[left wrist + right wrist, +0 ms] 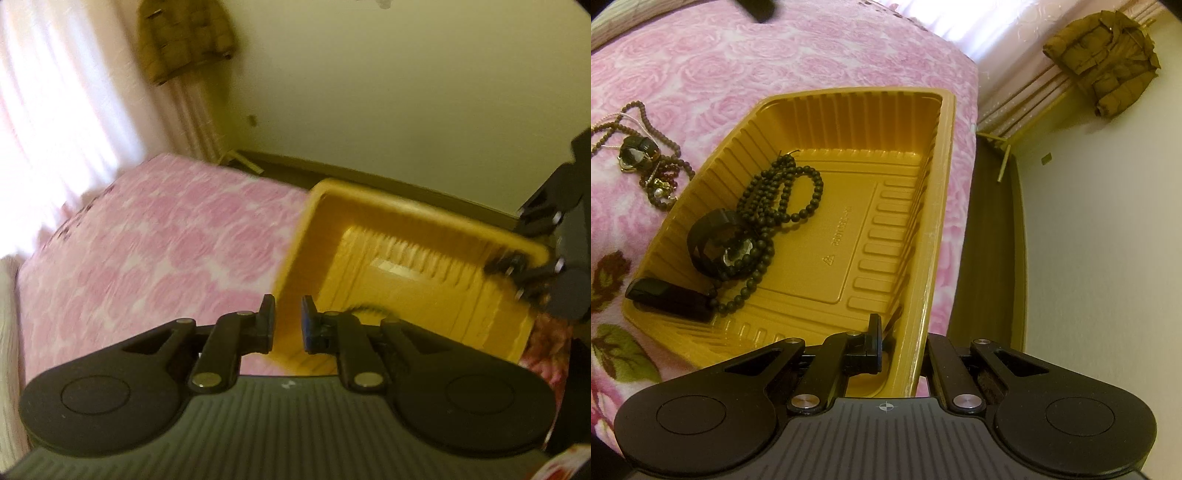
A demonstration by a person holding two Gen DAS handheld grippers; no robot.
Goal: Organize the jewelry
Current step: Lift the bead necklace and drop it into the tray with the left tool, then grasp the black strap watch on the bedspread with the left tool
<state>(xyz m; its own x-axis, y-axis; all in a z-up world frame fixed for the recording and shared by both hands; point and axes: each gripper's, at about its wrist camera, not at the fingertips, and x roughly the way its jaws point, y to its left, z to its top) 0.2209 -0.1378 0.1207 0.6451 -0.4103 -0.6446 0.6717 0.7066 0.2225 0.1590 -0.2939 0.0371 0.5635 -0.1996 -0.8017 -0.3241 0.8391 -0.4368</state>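
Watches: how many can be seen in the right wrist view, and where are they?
2. One black watch lies in the yellow tray, among the black beads. One watch lies on the pink blanket left of the tray, in the bead pile. More may be hidden there.

The left gripper (287, 319) points downward with its 2 jaws a narrow gap apart and nothing between them. The right gripper (903, 341) tilts steeply down, its jaws clamped on the near-right rim of the tray (934, 236).
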